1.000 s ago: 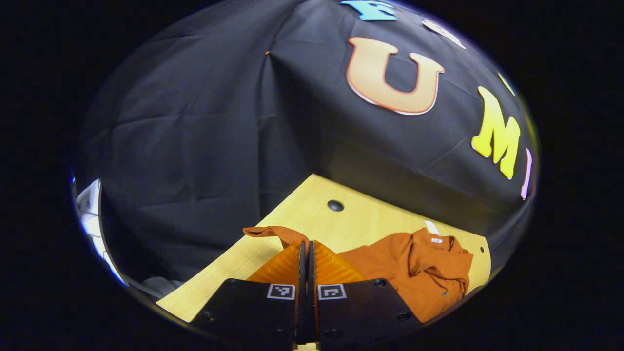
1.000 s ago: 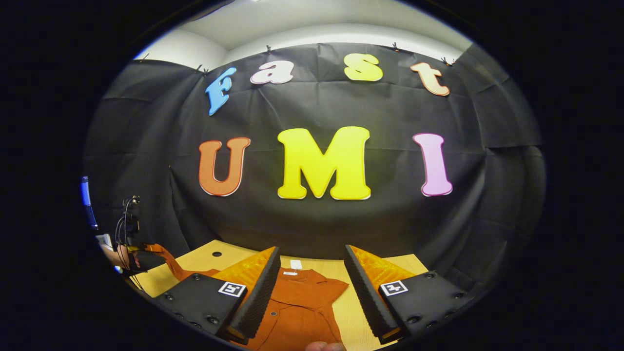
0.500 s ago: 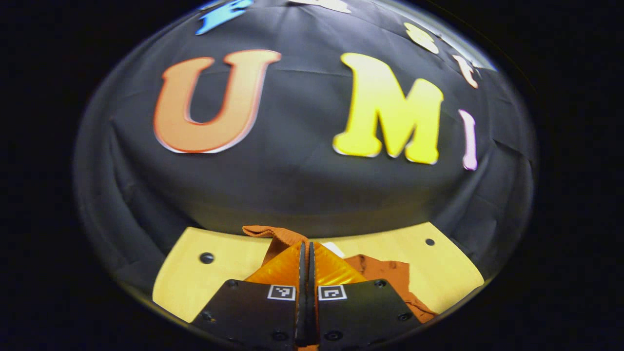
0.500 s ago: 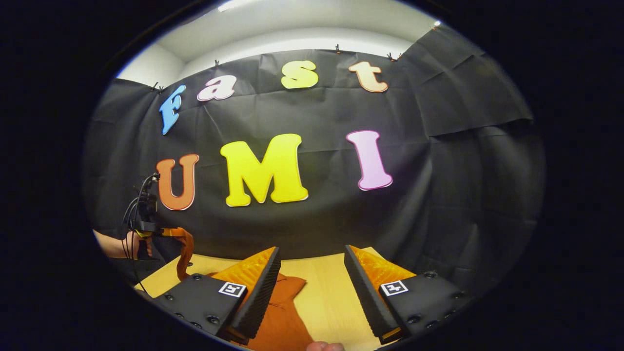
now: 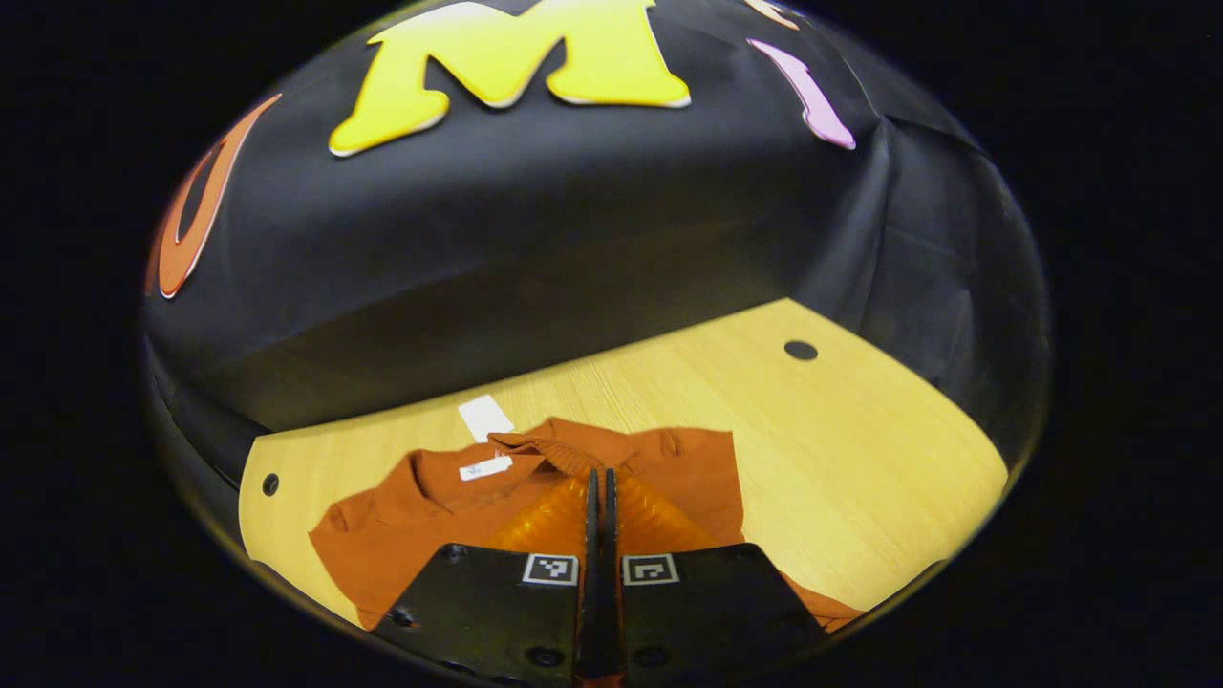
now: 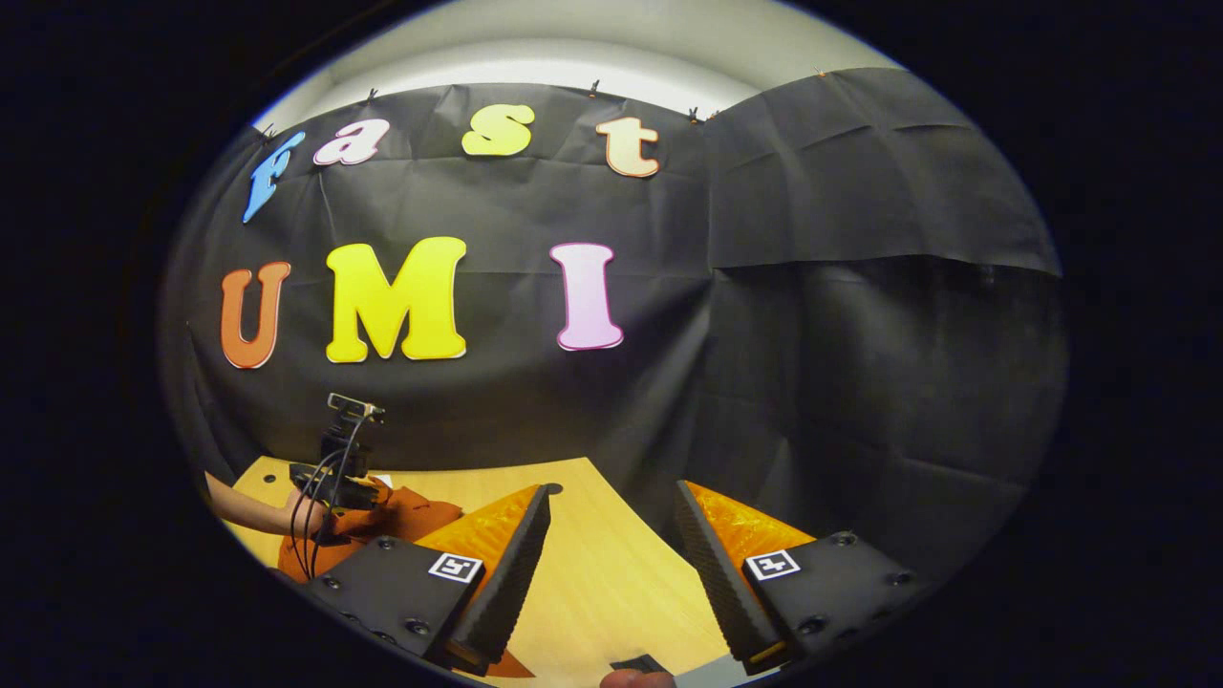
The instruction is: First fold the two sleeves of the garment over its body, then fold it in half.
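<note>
The worktop (image 5: 860,430) carried the garment (image 5: 382,535) towards its left and near part in the left gripper view, with bare wood stretching away to the right and far side; that open wood is probably why you worked the fold from this end. The garment lay flat with its collar and white tag (image 5: 484,417) at the far edge, so it pointed away from you, its long axis running near to far, skewed slightly left. I judge the body was left spread so that a sleeve could land squarely on it.

Your left tool (image 5: 600,487) had its fingers pressed together on the sleeve (image 5: 559,447), whose cuff stuck out just beyond the tips and hung over the body near the collar. That suits the first step: the sleeve was carried across but not yet let go. In the right gripper view this tool and your hand (image 6: 287,516) sat over the cloth at the far left.

Your right tool (image 6: 611,535) stood with its fingers wide apart, gripping nothing, above bare worktop to the right of the garment, likely waiting for the second sleeve.
</note>
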Available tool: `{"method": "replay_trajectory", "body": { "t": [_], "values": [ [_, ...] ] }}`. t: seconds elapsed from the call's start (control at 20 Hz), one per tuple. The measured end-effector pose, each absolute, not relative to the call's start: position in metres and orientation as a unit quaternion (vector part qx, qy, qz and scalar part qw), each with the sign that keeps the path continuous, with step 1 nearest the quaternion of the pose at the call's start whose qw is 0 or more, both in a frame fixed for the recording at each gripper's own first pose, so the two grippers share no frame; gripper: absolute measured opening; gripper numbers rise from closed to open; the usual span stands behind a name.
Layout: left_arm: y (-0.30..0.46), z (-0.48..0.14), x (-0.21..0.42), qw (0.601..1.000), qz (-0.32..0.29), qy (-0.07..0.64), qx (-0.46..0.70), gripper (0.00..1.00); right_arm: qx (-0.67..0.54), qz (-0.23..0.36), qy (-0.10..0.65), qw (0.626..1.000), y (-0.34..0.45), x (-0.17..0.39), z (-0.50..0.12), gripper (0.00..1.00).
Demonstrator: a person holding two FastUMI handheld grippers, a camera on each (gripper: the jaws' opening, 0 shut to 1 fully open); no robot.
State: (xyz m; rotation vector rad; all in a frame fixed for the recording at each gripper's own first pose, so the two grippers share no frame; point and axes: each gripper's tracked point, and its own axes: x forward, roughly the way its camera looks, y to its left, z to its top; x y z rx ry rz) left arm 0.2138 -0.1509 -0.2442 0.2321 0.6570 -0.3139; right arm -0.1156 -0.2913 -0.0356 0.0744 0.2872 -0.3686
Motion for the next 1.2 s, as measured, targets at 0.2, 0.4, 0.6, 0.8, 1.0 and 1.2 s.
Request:
{"method": "replay_trajectory", "body": {
  "t": [0.2,0.4,0.6,0.8,1.0,1.2],
  "values": [
    [-0.186,-0.280,0.210,0.910,-0.167,0.345,0.157,0.10,0.030,-0.181,0.160,0.970,-0.280,-0.118,-0.039,0.84],
    [-0.202,-0.265,0.195,0.912,-0.193,0.336,0.137,0.81,0.026,-0.162,0.152,0.975,-0.265,-0.106,-0.034,0.84],
    [-0.174,-0.206,0.197,0.944,-0.156,0.275,0.095,0.97,0.034,-0.138,0.138,0.980,-0.247,-0.089,-0.029,0.84],
    [-0.123,-0.094,0.182,0.973,-0.135,0.183,0.049,0.97,0.048,-0.088,0.109,0.989,-0.205,-0.047,-0.014,0.85],
    [-0.057,0.009,0.142,0.991,-0.099,0.091,0.012,0.97,0.053,-0.011,0.068,0.996,-0.135,-0.003,0.009,0.85],
    [0.006,0.086,0.099,0.998,-0.051,0.025,-0.018,0.97,0.049,0.049,0.035,0.997,-0.076,0.019,0.029,0.85]
  ]
}}
